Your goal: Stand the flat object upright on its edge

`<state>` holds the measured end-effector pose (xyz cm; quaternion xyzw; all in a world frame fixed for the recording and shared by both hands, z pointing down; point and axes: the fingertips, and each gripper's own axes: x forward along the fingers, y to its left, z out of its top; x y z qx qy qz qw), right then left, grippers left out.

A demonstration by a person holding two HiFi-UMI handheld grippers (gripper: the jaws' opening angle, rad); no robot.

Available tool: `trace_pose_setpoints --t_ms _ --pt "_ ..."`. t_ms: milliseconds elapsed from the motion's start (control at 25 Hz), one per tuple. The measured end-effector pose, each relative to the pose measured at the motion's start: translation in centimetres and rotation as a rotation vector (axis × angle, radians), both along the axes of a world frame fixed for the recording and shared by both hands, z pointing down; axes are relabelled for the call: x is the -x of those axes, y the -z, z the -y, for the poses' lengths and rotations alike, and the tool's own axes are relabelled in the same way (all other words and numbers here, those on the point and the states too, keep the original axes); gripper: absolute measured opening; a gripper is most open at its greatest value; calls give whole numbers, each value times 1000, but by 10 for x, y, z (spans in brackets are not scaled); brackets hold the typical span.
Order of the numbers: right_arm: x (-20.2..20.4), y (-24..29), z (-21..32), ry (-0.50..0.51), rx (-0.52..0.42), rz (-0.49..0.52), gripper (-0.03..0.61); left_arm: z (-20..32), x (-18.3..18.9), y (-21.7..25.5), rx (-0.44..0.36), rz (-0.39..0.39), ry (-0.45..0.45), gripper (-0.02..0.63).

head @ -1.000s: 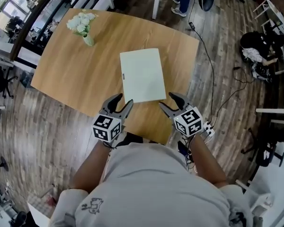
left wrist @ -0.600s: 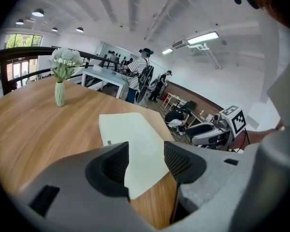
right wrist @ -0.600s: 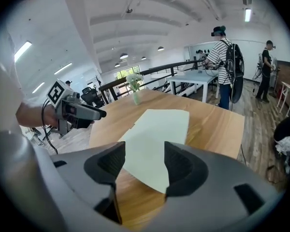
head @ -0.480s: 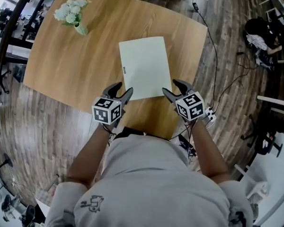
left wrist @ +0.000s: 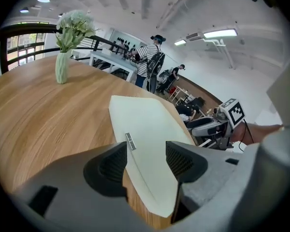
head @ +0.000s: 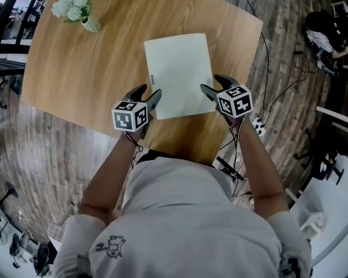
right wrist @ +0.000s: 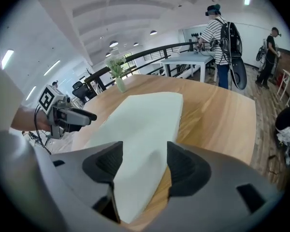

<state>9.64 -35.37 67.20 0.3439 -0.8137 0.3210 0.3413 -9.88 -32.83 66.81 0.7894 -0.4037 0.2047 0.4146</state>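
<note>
A pale, thin rectangular board [head: 180, 74] lies flat on the wooden table [head: 93, 68]. My left gripper [head: 148, 94] is at the board's near left corner and my right gripper [head: 213, 84] at its near right corner. In the left gripper view the board [left wrist: 145, 129] runs between the open jaws of the left gripper [left wrist: 145, 161], and no pad presses on it. The right gripper view shows the board [right wrist: 145, 115] between the open jaws of the right gripper [right wrist: 144, 163] in the same way. Both grippers' jaws have just been opening.
A vase of white flowers [head: 75, 4] stands at the table's far left corner. The table's near edge [head: 180, 149] is just behind the grippers. Cables and a white power strip [head: 258, 129] lie on the floor at right. People stand beyond the table [right wrist: 222, 42].
Both grippers have moved forward and down, from short of the board's near edge to its two near corners. The board has not moved on the table.
</note>
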Motion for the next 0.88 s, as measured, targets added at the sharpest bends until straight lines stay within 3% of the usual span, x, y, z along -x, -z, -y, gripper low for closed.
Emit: trace_pose_setpoints --t_ms 440,880 --pt "-4 -46 35 -132 243 112 302 28 1 -35 124 -88 70 258" --pt "-2 -57 36 -104 276 128 299 41 -7 -55 162 -32 76 259"
